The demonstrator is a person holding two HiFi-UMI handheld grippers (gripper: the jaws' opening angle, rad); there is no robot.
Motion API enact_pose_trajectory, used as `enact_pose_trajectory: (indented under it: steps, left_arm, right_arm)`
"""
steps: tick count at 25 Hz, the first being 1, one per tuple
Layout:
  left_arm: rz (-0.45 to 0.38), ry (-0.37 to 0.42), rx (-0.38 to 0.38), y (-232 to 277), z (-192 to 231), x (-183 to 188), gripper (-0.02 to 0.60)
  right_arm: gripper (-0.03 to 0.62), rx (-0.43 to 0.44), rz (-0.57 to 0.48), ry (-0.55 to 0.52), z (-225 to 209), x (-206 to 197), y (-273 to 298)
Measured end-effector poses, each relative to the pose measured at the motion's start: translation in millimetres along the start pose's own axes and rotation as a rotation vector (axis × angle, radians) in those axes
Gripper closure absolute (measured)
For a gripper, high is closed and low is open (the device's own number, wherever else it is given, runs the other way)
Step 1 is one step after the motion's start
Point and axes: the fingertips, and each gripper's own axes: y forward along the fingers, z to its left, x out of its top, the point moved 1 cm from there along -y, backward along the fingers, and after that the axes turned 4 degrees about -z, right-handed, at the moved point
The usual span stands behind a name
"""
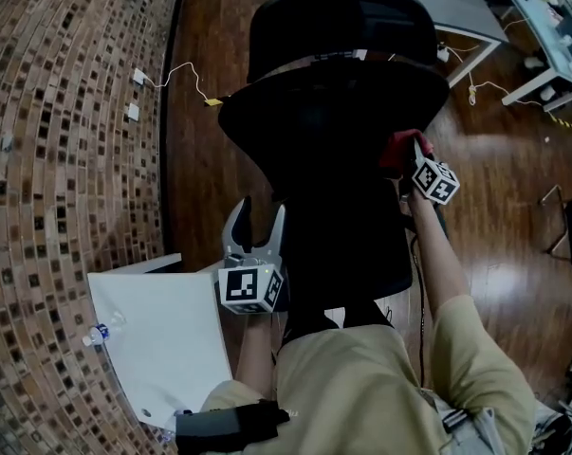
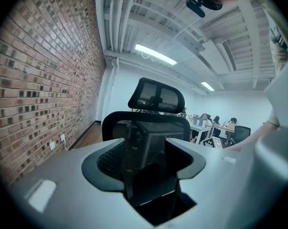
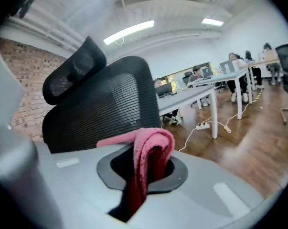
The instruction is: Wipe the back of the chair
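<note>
Chair back (image 1: 333, 126): black mesh, straight in front of me and below my head camera, with the headrest (image 1: 342, 27) above it. It sits on a wood floor (image 1: 513, 197).
Cloth (image 3: 151, 151): pink and folded over, with a fat loop sticking out past the jaws.
Right tool (image 1: 411, 157): clenched on the cloth, up at the right edge of the chair back. The cloth looks to be against the mesh or just beside it. I can't swear to contact from either view.
Left tool (image 1: 262, 214): jaws spread with nothing in them, hanging low by the chair's left side, near the white worktop (image 1: 162, 339). It's idle.
Step in hand: my guess is I'm partway into the wipe, working the right side. I can't judge how much is done, since the mesh shows no marks.
Doing it well: lead with the cloth's loop, not the jaw tips, so plastic doesn't snag the mesh. Press lightly and use long overlapping strokes across to the left edge, then move down a band.
Watch out: this kind of chair probably swivels when pushed, so I'd brace the frame with the left tool first.
</note>
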Motion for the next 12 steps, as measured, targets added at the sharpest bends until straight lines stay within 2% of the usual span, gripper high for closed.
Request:
enact_pose_trajectory:
  steps: [3, 5, 6, 8, 10, 12]
  left_arm:
    - [0.004, -0.002, -0.008, 1.0, -6.3, -1.0, 0.337]
    - [0.008, -0.003, -0.008, -0.3, -6.7, -2.9, 0.337]
    - [0.009, -0.003, -0.006, -1.3, -5.7, -3.8, 0.337]
    - [0.008, -0.003, 0.002, -3.3, -1.3, -5.2, 0.337]
    - [0.010, -0.002, 0.016, -5.6, 3.8, -6.5, 0.337]
    - [0.014, 0.003, 0.027, -8.4, 7.0, -5.7, 0.337]
  right_arm:
    - [0.568, -0.023, 0.003, -0.010, -15.5, 5.8, -1.9]
    - [0.568, 0.020, 0.009, 0.002, 7.6, -3.8, -1.7]
    - [0.566, 0.073, 0.032, 0.002, 31.3, -16.7, -1.5]
    - [0.566, 0.254, 0.125, -0.034, 109.1, -61.0, -1.8]
    - [0.566, 0.484, 0.218, -0.061, 210.9, -112.6, -6.9]
    - [0.566, 0.643, 0.273, -0.055, 297.7, -150.4, -10.4]
